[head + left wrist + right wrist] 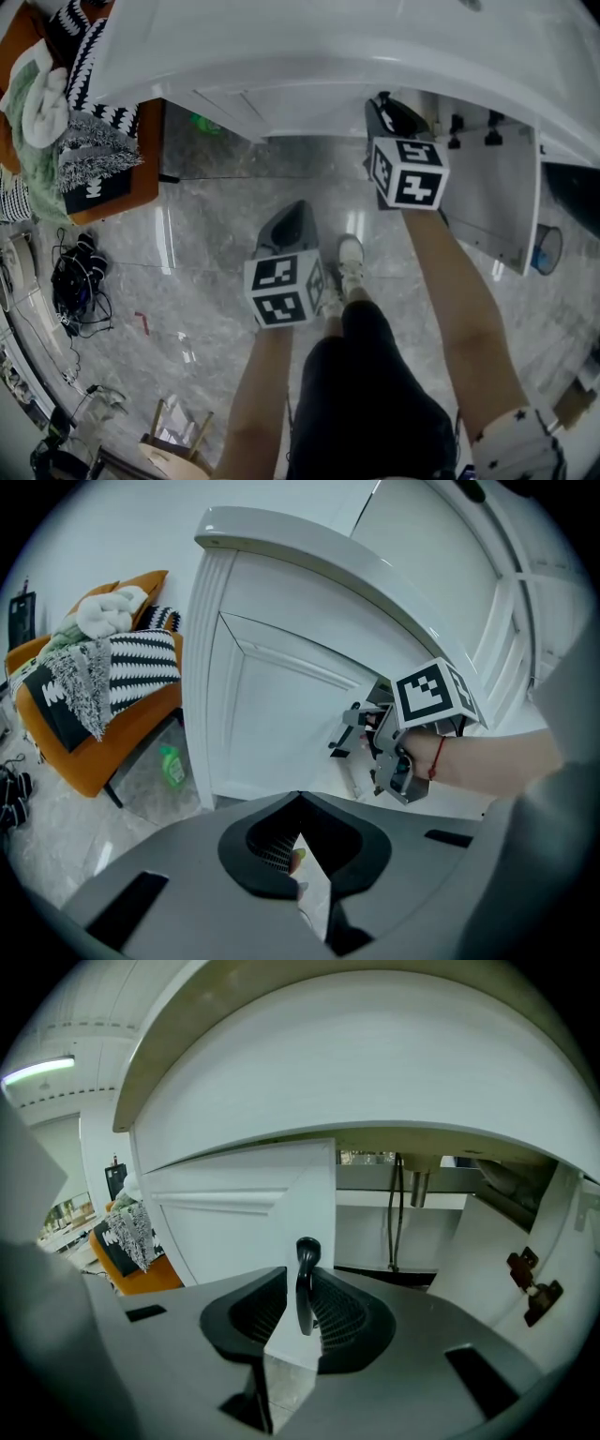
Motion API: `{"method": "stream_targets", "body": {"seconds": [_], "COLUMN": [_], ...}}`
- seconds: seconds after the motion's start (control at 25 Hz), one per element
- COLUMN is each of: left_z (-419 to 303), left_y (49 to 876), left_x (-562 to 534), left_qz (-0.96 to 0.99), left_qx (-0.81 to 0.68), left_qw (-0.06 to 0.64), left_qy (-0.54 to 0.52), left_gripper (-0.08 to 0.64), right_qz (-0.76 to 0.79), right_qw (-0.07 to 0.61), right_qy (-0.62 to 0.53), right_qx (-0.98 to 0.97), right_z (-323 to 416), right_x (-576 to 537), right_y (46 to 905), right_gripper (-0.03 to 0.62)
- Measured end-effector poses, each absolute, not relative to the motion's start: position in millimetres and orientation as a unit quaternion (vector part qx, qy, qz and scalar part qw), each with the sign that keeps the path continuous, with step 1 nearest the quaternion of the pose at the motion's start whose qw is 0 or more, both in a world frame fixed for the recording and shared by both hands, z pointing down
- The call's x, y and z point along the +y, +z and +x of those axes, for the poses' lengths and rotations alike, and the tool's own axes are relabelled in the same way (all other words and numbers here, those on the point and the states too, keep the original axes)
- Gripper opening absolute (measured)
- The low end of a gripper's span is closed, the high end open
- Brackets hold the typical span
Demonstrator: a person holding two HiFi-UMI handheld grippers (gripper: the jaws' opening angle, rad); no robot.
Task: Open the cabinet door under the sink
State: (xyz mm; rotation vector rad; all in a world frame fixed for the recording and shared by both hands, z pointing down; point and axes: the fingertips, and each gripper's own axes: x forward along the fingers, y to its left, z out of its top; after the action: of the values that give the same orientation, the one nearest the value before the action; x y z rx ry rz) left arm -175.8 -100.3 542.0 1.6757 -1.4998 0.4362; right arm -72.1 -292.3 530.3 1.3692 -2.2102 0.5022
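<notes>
The white sink cabinet (309,66) fills the top of the head view. Its right door (497,197) hangs wide open, hinges showing. My right gripper (382,108) is up against the cabinet front, and in the right gripper view (298,1283) it is shut on the black handle (306,1269) of the left door (305,1204), which I see edge-on and slightly ajar. Pipes (403,1208) show inside. From the left gripper view, the right gripper (375,742) sits at the panelled left door's (272,714) right edge. My left gripper (295,214) (300,803) hangs lower over the floor, shut and empty.
An orange chair (112,192) piled with striped cloths stands left of the cabinet. A green bottle (202,122) (171,764) lies under it. Black cables (75,281) and a wooden stool (173,441) are on the marble floor at left. A blue bin (546,251) sits beyond the open door.
</notes>
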Motion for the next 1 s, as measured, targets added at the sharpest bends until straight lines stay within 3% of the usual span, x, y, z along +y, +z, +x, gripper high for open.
{"method": "stream_targets", "body": {"seconds": [0.08,1.0], "left_z": [-176.1,-172.3], "left_y": [541.7,530.5], "left_x": [-99.8,-77.7], "left_qz": [0.666,0.669], "left_qx": [-0.597,-0.601], "left_qw": [0.413,0.405], "left_qy": [0.172,0.166], "left_gripper": [0.005,0.005], "right_qz": [0.508,0.487], "right_qw": [0.245,0.25], "right_qy": [0.183,0.197], "right_qx": [-0.805,-0.814], "right_z": [-70.1,-69.0], "right_x": [-294.4,-256.4], "right_y": [530.8,532.1], "right_gripper": [0.057,0.049]}}
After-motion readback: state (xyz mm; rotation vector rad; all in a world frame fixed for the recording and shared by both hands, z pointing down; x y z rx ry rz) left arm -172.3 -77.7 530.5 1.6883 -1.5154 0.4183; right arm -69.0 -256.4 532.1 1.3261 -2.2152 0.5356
